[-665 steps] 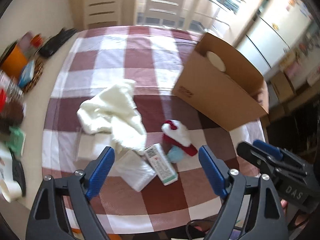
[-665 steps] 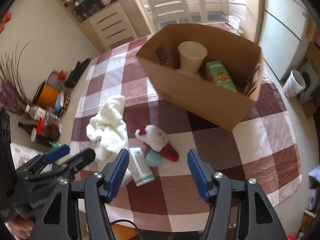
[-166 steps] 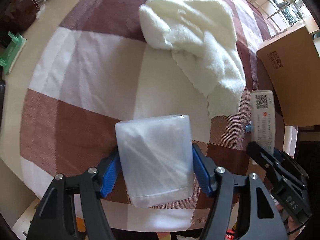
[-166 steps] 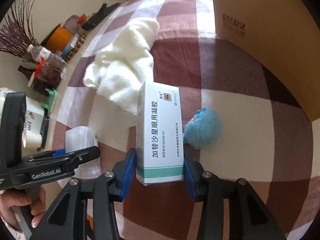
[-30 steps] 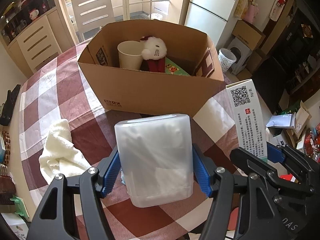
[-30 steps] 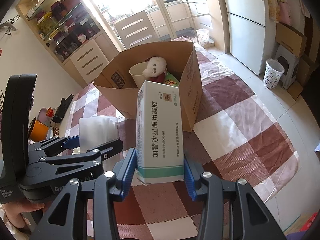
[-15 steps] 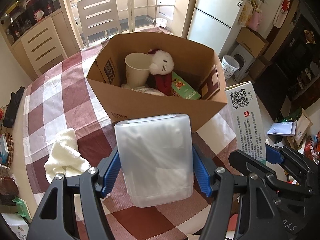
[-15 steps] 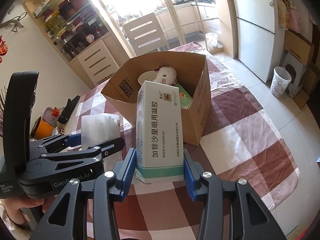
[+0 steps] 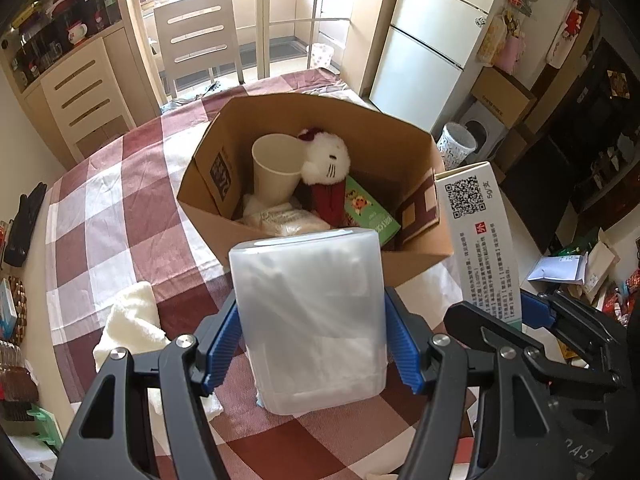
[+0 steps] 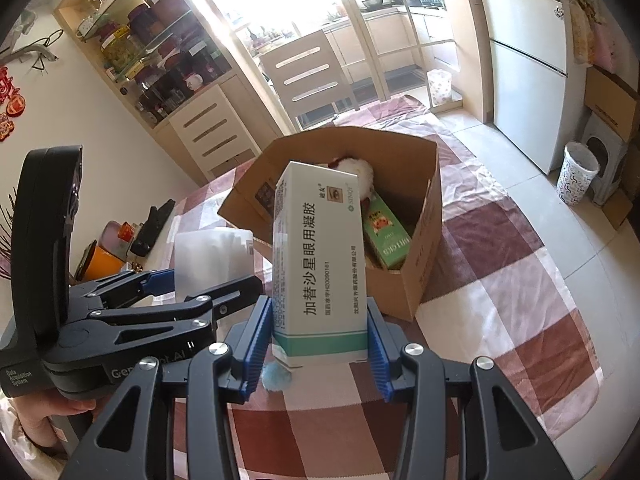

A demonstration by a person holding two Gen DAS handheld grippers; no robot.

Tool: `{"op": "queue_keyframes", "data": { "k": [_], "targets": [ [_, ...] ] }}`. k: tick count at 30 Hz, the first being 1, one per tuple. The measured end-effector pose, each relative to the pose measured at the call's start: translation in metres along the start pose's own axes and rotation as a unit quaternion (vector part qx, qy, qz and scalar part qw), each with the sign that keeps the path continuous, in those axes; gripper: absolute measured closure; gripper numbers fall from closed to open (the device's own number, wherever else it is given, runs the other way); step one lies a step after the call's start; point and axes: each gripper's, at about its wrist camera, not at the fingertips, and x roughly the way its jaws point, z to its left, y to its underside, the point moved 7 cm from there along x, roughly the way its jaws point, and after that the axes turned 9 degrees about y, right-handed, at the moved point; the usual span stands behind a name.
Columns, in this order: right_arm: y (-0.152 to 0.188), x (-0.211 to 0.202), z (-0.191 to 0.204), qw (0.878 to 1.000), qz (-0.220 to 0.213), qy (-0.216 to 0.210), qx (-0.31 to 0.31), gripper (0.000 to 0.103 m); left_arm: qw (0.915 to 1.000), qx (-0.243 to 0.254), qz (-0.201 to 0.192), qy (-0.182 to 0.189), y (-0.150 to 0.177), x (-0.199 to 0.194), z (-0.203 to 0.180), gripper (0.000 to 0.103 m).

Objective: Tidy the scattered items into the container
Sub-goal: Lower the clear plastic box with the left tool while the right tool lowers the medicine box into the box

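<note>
Left claw (image 9: 312, 344) is clamped on the frosted translucent plastic box (image 9: 310, 320), pinched across its flat sides near the lower end. Judged light, stiff-walled, a bit slick; a low grip suits it. Right claw (image 10: 318, 340) is pinched on the white-and-teal cardboard medicine carton (image 10: 318, 268) at its base; judged light and crushable, so a gentle squeeze is advised. Both are held above the checked table (image 10: 500, 320), long axes running away from the claws toward the open brown cardboard box (image 9: 416, 268) beyond.

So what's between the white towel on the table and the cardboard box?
Only bare checked tablecloth separates the white towel from the cardboard box, as the left wrist view shows.
</note>
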Motion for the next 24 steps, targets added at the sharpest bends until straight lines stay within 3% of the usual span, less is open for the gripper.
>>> {"op": "queue_keyframes", "data": {
  "k": [24],
  "targets": [
    [-0.097,0.014,-0.007,0.999,-0.033,0.007,-0.011,0.058,0.9982,-0.009,-0.022,0.055,-0.105,0.007,0.006,0.035]
  ]
}}
